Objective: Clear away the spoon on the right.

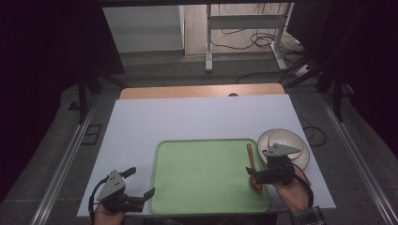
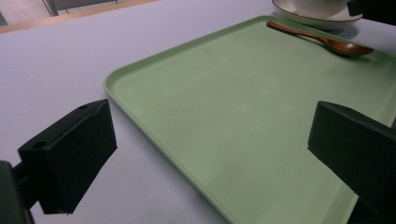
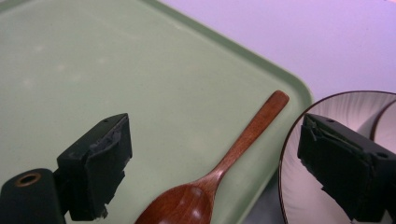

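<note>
Along the right edge of the pale green rectangular tray (image 1: pixel 206 176), the brown wooden spoon (image 1: pixel 252 166) is lying flat, bowl toward you. Your right gripper (image 1: pixel 257 176) is hovering over it with jaws spread, pinching nothing, just beside the white ribbed plate (image 1: pixel 300 143). Your left gripper (image 1: pixel 141 185) is resting off the tray's left corner, jaws spread wide and holding nothing.

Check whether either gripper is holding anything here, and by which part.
Nothing is held. The right gripper has its jaws open above the wooden spoon, which lies free on the green tray. The left gripper is open beside the tray's edge.
</note>
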Demonstrator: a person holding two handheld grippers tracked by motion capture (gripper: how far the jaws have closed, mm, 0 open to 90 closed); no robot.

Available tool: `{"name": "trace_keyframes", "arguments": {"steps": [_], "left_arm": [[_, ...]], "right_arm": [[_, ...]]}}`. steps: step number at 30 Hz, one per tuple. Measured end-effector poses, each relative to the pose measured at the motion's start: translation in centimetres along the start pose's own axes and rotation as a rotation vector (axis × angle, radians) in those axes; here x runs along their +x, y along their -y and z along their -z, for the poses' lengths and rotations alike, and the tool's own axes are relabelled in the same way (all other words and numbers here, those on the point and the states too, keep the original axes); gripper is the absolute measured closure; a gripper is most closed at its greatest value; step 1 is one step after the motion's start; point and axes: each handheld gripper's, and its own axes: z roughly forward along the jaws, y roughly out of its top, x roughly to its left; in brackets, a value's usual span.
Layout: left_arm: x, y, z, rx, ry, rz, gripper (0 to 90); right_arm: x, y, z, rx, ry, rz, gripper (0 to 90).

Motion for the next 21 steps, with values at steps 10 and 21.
{"name": "trace_keyframes", "arguments": {"steps": [10,21], "left_arm": [[0.0,0.0,0.0,0.0,0.0,-0.001,0.9],[0.0,0.0,0.0,0.001,0.0,-0.001,0.9]], "right_arm": [[0.0,1.0,1.4,-0.026,0.013,-0.021,6.7],[0.0,2.4,2.9,-0.044,0.015,-0.049,5.2]]}}
